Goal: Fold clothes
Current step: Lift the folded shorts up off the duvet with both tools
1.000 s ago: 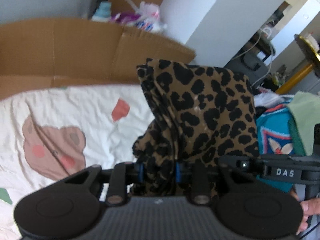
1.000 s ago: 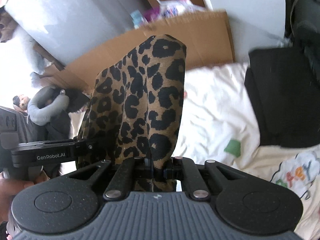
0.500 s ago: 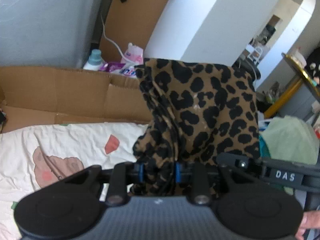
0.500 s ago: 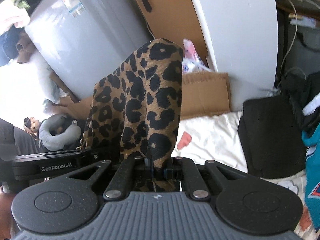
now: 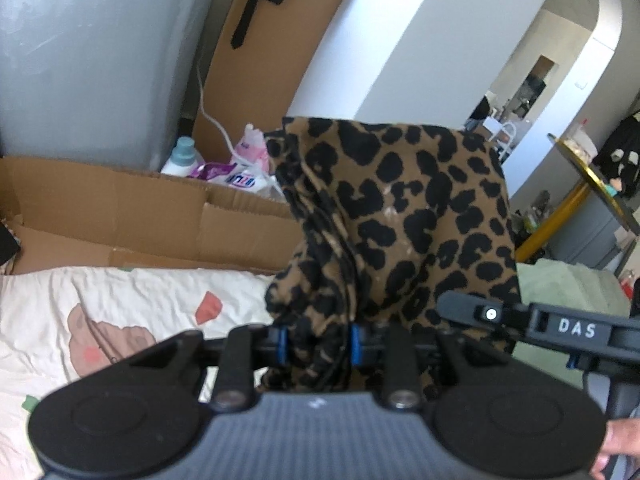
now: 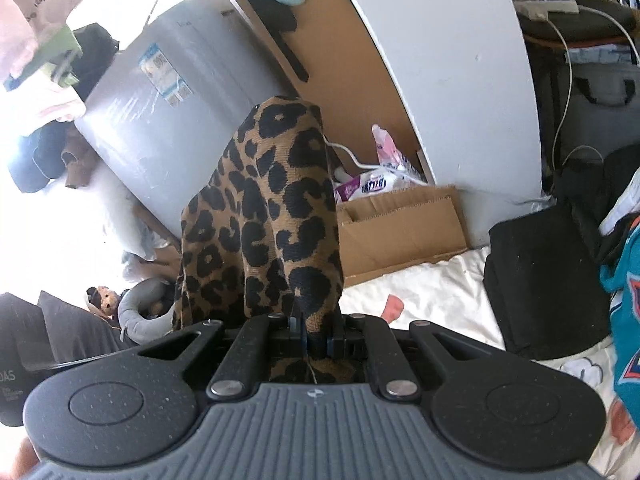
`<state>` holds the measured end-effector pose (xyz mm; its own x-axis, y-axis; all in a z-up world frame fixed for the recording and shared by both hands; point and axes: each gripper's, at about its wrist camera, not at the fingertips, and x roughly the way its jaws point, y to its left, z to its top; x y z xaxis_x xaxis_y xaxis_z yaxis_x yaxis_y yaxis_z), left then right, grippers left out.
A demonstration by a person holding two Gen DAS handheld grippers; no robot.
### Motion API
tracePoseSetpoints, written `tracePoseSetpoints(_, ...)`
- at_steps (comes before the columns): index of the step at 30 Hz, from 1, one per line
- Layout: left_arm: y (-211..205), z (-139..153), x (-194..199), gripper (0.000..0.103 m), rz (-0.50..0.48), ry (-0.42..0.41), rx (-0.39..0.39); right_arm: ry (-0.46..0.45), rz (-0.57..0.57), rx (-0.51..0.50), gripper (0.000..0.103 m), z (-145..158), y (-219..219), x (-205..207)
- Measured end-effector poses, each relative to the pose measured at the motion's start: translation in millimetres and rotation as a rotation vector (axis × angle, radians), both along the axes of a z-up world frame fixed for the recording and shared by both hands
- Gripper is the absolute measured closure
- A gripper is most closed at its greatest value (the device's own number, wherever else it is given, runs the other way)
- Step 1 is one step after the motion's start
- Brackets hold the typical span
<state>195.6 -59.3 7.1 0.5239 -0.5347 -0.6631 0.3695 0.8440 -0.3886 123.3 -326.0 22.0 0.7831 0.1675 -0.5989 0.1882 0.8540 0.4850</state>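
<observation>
Two tongs hold one leopard-print garment (image 5: 400,216) up in the air above a bed; the left tongs (image 5: 318,346) are clamped on a thick bunched fold of it, their blue-edged pads pressing the cloth from both sides; the right tongs (image 6: 316,340) are pinched nearly together on a thinner edge of the same cloth (image 6: 272,216), which rises in front of the camera and drapes back down to the left. The bed sheet (image 5: 120,304) below is white with a brown bear and small coloured shapes; a flattened cardboard box (image 5: 140,216) lies along its far side; behind that sit a bottle with a teal cap (image 5: 180,156) and a pink-and-purple plastic pack (image 5: 244,168). In the right wrist view a black folded item (image 6: 548,280) lies on the sheet, with a teal garment (image 6: 628,320) at the right edge; a grey appliance (image 6: 180,120) stands behind.
</observation>
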Motion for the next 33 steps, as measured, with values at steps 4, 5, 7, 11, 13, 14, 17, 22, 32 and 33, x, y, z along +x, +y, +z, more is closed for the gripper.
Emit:
tracePoseSetpoints(4, -9.9, 6.5, -4.4, 0.074, -0.004, -0.018, 0.002, -0.024, 0.017, -0.045, 0.096, 11.0, -0.9, -11.3)
tracePoseSetpoints(5, -13.0, 6.7, -3.9, 0.074, -0.008, -0.023, 0.005, -0.032, 0.017, -0.052, 0.096, 13.0, -1.9, -14.2)
tracePoseSetpoints(7, -20.5, 8.3, -4.6, 0.074, -0.020, -0.038, 0.015, -0.047, 0.016, -0.069, 0.096, 15.5, -4.8, -19.6)
tracePoseSetpoints(11, -37.5, 1.5, -2.4, 0.074, -0.050, -0.031, -0.015, -0.066, -0.001, -0.124, 0.096, 19.9, -9.7, -36.0)
tracePoseSetpoints(13, -48.2, -5.0, -3.6, 0.074, -0.064, -0.035, -0.021, -0.059, -0.030, -0.115, 0.096, 19.1, -17.3, -41.5)
tracePoseSetpoints(14, -53.9, -9.2, -3.3, 0.074, -0.072, -0.036, -0.023, -0.052, -0.046, -0.112, 0.096, 17.8, -21.6, -42.2)
tracePoseSetpoints(17, -67.8, -13.4, -7.9, 0.074, -0.097, -0.013, -0.042, -0.041, -0.079, -0.128, 0.096, 14.9, -33.2, -42.7)
tracePoseSetpoints(22, -97.2, -24.0, 2.0, 0.074, -0.154, -0.020, -0.047, -0.035, -0.142, -0.148, 0.096, 6.8, -56.1, -47.6)
tracePoseSetpoints(32, -149.4, -53.8, 14.4, 0.074, -0.209, -0.024, -0.052, -0.007, -0.207, -0.182, 0.096, -19.6, -102.8, -45.7)
tracePoseSetpoints(33, -153.2, -57.0, 15.7, 0.074, -0.212, -0.023, -0.056, -0.004, -0.208, -0.186, 0.096, -21.5, -106.7, -44.6)
